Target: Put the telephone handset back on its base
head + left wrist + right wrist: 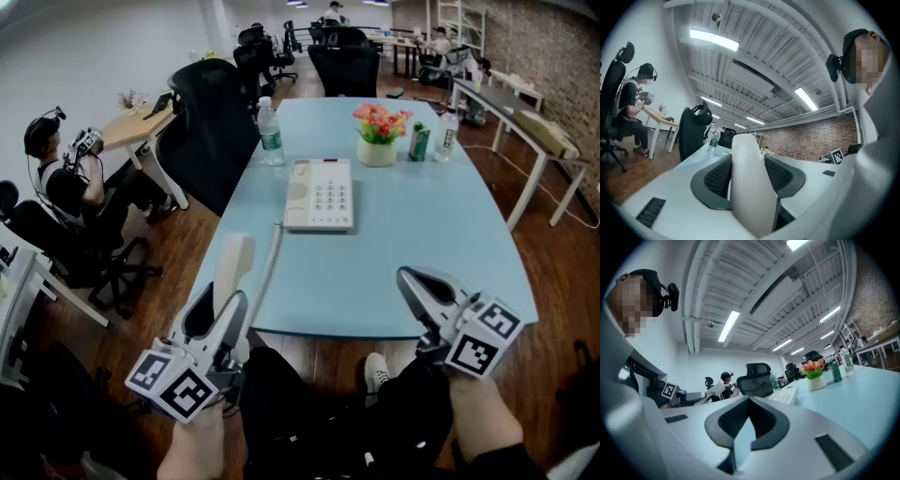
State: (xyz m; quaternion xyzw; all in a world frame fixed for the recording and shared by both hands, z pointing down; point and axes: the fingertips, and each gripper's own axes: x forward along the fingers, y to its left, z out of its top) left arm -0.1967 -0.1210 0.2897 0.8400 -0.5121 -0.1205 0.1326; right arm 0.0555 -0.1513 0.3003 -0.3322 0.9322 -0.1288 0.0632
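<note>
The cream telephone handset (233, 262) hangs over the near left edge of the light-blue table (431, 244), and my left gripper (223, 305) is shut on it. In the left gripper view the handset (749, 187) fills the gap between the two dark pads (717, 176). Its coiled cord (270, 258) runs up to the cream phone base (320, 194), which lies flat in the middle of the table with an empty cradle on its left side. My right gripper (409, 277) hovers at the near right edge of the table, shut with nothing held; in its own view the right gripper (749, 400) has its tips touching.
Behind the base stand a flower pot (378, 137), a green can (419, 142) and a bottle (446, 135); a water bottle (270, 132) is at the back left. Black office chairs (211, 122) line the left side. A person (66, 183) sits at a desk far left.
</note>
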